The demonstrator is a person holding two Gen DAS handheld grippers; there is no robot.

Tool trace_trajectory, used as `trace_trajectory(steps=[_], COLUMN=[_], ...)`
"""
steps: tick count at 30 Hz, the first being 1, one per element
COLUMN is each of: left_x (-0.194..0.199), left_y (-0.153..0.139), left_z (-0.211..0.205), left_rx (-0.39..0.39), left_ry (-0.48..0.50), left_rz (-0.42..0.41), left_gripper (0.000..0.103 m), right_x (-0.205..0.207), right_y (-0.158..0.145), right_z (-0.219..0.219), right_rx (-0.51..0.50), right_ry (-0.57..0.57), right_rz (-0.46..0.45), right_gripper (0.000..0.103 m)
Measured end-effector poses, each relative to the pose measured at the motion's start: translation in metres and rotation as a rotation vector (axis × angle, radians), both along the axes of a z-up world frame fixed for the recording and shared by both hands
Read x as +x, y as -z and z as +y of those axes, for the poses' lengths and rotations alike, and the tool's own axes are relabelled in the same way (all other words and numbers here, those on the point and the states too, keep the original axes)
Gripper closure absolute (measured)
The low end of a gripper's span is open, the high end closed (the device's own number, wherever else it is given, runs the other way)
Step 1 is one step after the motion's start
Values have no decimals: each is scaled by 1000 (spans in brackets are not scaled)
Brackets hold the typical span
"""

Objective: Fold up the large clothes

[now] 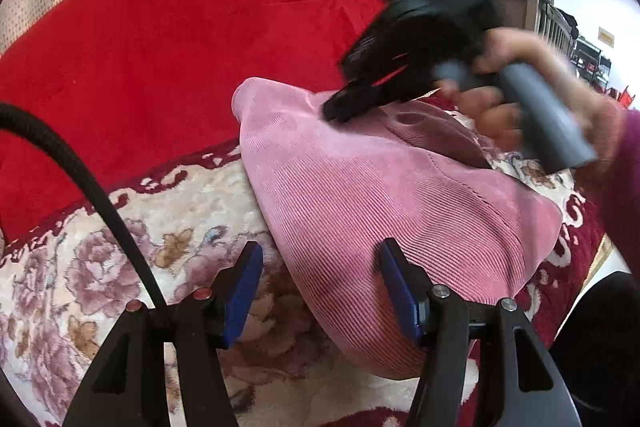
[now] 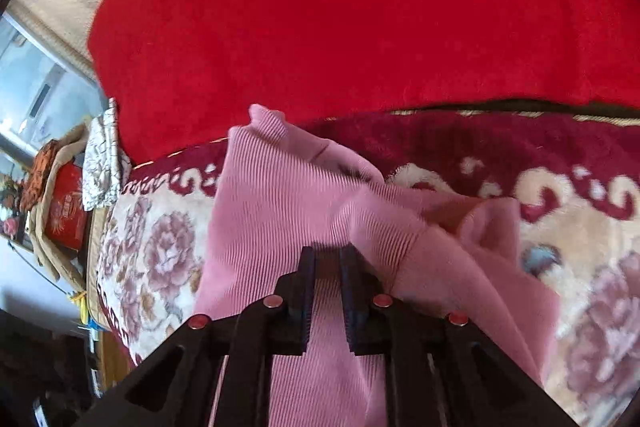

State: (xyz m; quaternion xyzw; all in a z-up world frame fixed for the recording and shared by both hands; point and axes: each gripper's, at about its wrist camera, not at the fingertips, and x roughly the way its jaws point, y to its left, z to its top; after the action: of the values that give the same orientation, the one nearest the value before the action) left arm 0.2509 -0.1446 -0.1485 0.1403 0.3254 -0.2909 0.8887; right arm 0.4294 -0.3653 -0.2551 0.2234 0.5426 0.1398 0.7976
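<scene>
Pink corduroy garment [image 1: 384, 195] bunched on a floral blanket [image 1: 120, 267] beside a red blanket [image 1: 160, 47], right gripper [image 2: 328, 255] nearly closed, pinching a ribbed fold of it, left gripper [image 1: 320, 267] wide open just over its near edge, holding nothing.

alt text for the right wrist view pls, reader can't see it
The right hand-held gripper has its fingers nearly closed on a fold of a pink ribbed garment. The garment lies rumpled on a cream floral blanket with a maroon border, and a bright red blanket fills the background.
</scene>
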Motion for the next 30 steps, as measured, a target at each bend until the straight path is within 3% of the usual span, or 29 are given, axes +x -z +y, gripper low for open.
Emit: trace_trajectory(steps=[7, 10, 12, 14, 16, 20, 22, 25, 27, 29, 30], left_x=[-6, -8, -9, -12, -13, -19, -19, -15, -8, 1, 5], left_y=[-1, -2, -2, -1, -2, -10, -21, -43, -48, -37, -24], left_z=[-3, -5, -7, -10, -11, -7, 0, 21, 32, 30, 23], left_rx=[21, 35, 46, 58, 69, 96, 96, 1, -16, 8, 56], left_ry=[-30, -39, -42, -47, -52, -55, -63, -96, -141, -135, -109], left_rz=[-29, -41, -50, -62, -75, -125, -128, -136, -140, -84, -40], left_gripper=[41, 41, 41, 41, 41, 39, 33, 22, 21, 21, 21], right_x=[-97, -130, -147, -148, -151, -160, -173, -196, -208, -211, -210], right_y=[-48, -43, -25, 1, 19, 4, -12, -39, -47, -40, -26], right_z=[-12, -15, -15, -13, -13, -18, -23, -21, -12, 1, 6], right_rx=[-42, -84, -93, -78, -46, -45, -16, -4, -3, -28, -28], right_ry=[10, 32, 49, 65, 86, 100, 105, 86, 70, 60, 52], right_rz=[-125, -128, -112, -77, -113, -114, -145, -217, -244, -219, -185], right_gripper=[86, 86, 86, 86, 86, 86, 84, 84, 84, 84, 84])
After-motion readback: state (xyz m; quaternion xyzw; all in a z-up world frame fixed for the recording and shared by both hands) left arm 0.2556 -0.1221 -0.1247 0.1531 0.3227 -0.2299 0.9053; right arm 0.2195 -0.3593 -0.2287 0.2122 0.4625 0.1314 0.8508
